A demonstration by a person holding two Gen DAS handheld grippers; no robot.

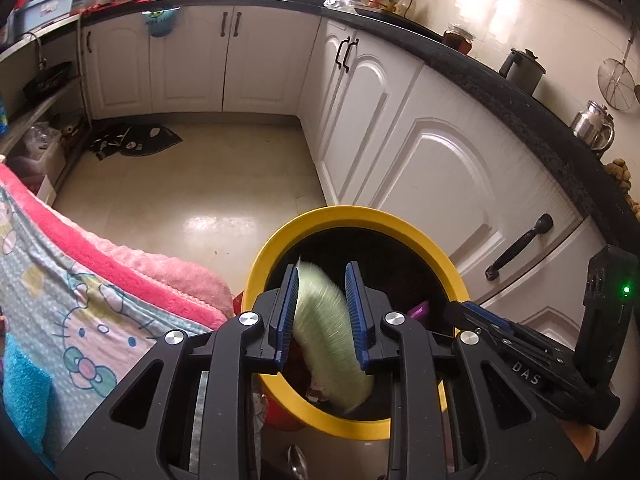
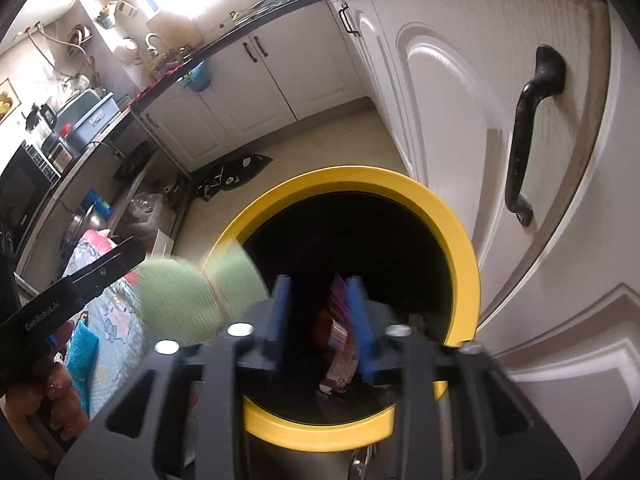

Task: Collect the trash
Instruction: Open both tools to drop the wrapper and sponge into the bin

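Each camera sits on its own gripper and looks forward and steeply down along the blue fingers into the same yellow-rimmed bin [image 1: 276,240] [image 2: 460,232], from close above it. The left view takes in the floor [image 1: 200,184] and white cabinets [image 1: 420,160] beyond; the right view (nearer the cabinets [image 2: 460,92]) shares them.

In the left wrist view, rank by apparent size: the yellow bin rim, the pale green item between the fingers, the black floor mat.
1. yellow bin rim
2. pale green item, enlarged by nearness
3. black floor mat, shrunk by distance
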